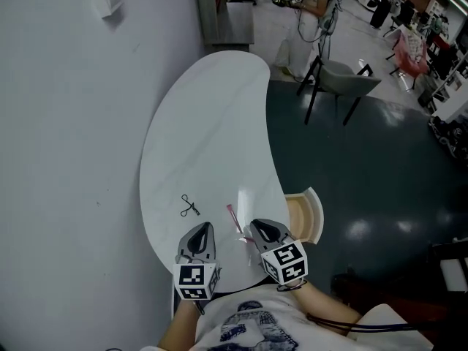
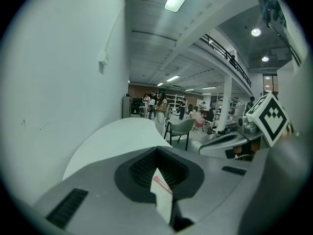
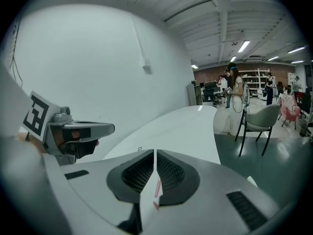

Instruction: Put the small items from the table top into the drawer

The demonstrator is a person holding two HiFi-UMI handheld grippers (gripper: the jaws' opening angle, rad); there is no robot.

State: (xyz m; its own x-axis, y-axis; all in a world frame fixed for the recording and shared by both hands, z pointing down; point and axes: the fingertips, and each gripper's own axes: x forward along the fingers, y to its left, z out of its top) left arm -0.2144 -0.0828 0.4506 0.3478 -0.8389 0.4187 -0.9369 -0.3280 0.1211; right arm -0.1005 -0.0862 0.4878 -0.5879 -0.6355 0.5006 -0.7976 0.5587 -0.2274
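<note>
A white kidney-shaped table (image 1: 212, 123) carries two small items near its front end. One is a thin black wire clip (image 1: 190, 206), also visible over the jaws in the right gripper view (image 3: 139, 149). The other is a slim pink stick (image 1: 234, 218), lying just ahead of both grippers (image 2: 161, 184) (image 3: 157, 187). My left gripper (image 1: 207, 227) (image 2: 157, 150) hovers over the table's front edge, shut and empty. My right gripper (image 1: 254, 225) (image 3: 155, 152) is beside it, shut and empty, its tip close to the pink stick. A wooden drawer (image 1: 303, 218) stands pulled out at the table's right side.
A plain wall (image 1: 66, 123) runs along the table's left. A grey chair (image 1: 340, 79) stands on the dark floor beyond the table's far right, with a person (image 1: 311, 13) behind it. Shelves and equipment fill the far room.
</note>
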